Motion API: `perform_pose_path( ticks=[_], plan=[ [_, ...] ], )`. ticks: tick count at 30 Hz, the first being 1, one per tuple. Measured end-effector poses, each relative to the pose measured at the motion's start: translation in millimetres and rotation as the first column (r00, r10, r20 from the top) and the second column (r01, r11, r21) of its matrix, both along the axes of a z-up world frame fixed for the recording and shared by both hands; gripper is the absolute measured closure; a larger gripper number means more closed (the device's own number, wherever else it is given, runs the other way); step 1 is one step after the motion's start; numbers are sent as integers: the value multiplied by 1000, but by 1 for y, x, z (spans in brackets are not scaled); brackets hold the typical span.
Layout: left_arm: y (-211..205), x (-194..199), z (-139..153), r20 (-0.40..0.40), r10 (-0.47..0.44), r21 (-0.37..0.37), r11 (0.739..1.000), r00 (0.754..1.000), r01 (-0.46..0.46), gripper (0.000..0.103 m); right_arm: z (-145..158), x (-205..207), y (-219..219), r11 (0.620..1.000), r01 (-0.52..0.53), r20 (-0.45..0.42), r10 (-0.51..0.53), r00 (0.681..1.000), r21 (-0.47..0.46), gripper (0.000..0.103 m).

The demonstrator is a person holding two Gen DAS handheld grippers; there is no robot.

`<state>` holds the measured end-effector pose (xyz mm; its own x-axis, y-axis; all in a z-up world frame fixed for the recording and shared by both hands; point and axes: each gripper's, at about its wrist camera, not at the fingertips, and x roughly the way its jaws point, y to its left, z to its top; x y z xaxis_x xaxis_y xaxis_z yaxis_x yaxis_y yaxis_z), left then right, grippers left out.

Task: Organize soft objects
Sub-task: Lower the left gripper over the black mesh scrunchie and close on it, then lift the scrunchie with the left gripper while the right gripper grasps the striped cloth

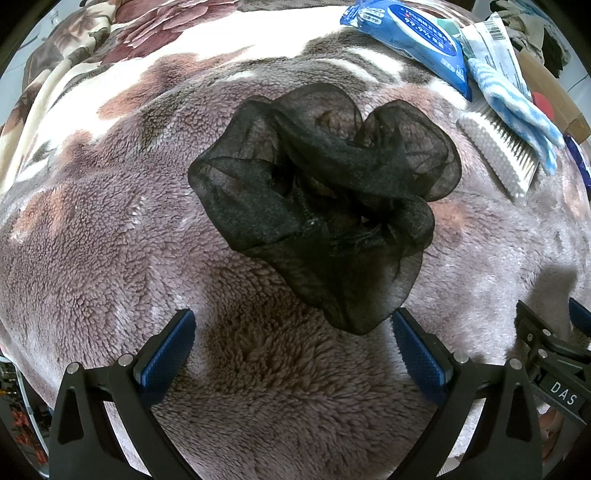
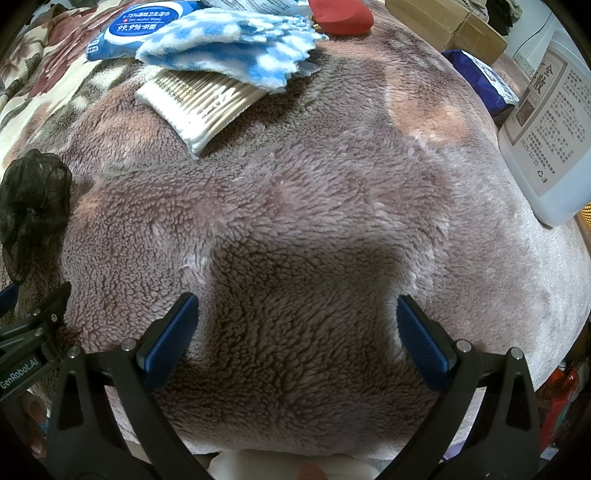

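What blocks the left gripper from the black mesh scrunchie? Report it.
Nothing visible does. The left gripper is open, with only bare fleece blanket between its fingers and the black mesh scrunchie. The cotton swab pack lies off to the side.

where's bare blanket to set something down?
Widest: ahead of the right gripper, between black mesh cloth, cotton swabs and white bottle. Also left of the mesh cloth. Crowded: far edge around wipes pack and blue cloth.

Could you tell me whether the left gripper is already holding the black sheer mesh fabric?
No, the left gripper is open and empty, and the crumpled black sheer mesh fabric lies on the plush blanket ahead of its fingers.
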<state>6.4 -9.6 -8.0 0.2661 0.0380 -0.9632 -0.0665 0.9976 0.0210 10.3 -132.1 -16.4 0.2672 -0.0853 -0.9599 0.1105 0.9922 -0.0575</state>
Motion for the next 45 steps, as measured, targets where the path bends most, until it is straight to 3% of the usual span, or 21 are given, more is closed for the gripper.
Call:
perform_pose_path(
  ticks=[26,32,35,40,45],
  plan=[
    [-9,2,0,-2,-3,9,1000,1000,3,0,0,0,0,1000,0,-1,0,1000,-1,0],
    [1,3,6,-8,3,-33,999,1000,-3,0,0,0,-1,1000,2,-3,-2,1000,5,0],
    [11,-1,22,28,2,-66,998,1000,-1,0,1,-1,-4,1000,5,3,-5,1000,17,0],
    [24,0,53,129,-36,-37,999,991,41,0,2,-2,-9,1000,7,9,-7,1000,25,0],
    [40,22,66,161,-2,-107,994,987,20,0,6,-3,-14,1000,8,12,-8,1000,29,0]
  ],
)
